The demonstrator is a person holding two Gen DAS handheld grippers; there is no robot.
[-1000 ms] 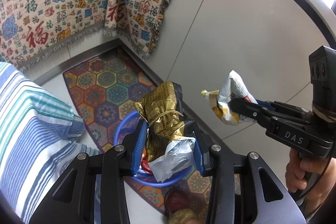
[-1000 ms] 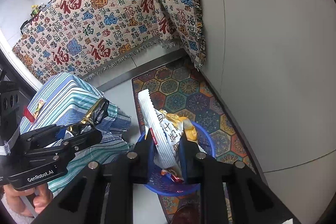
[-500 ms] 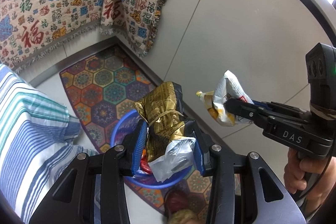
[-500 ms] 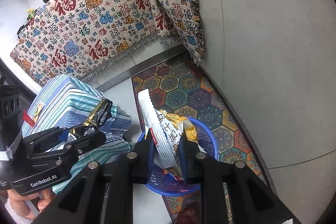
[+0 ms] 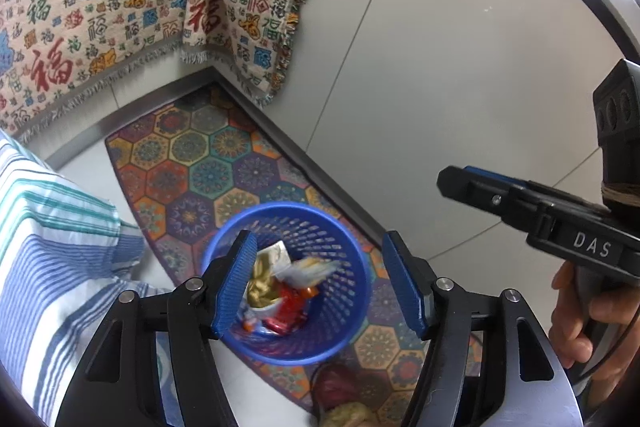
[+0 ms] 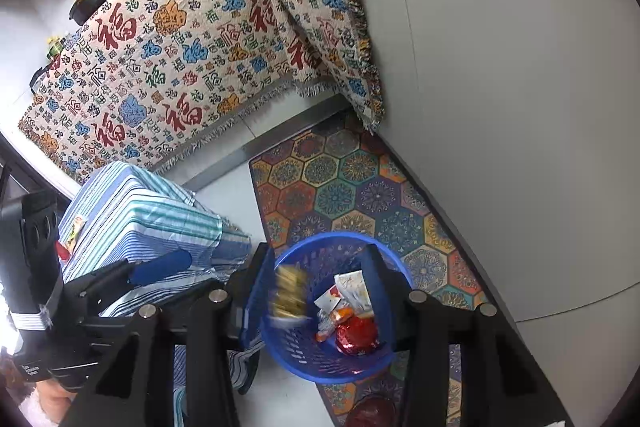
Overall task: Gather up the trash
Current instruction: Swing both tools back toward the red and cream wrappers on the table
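A blue plastic basket (image 5: 288, 207) (image 6: 304, 359) stands on the floor mat, right below both grippers. My left gripper (image 5: 320, 285) has its jaws opening, and nothing sits between its blue pads. A gold wrapper (image 5: 260, 281) (image 6: 288, 291), blurred, is dropping into the basket. My right gripper (image 6: 318, 291) (image 5: 452, 181) is also opening, with empty jaws. A white and yellow packet (image 5: 312, 269) (image 6: 352, 289) lies in the basket beside a red wrapper (image 6: 356, 335). In the right wrist view my left gripper (image 6: 168, 263) shows at the left.
A blue-and-white striped cloth (image 5: 48, 247) (image 6: 140, 219) covers a block left of the basket. The hexagon-patterned mat (image 5: 208, 163) runs along a grey wall panel (image 5: 460, 67). A cloth with red characters (image 6: 180, 67) hangs behind. A dark red thing (image 5: 340, 387) lies near the basket.
Both grippers have opened. The gold wrapper has left the left gripper and the white and yellow packet has left the right one; both are now down in the blue basket.
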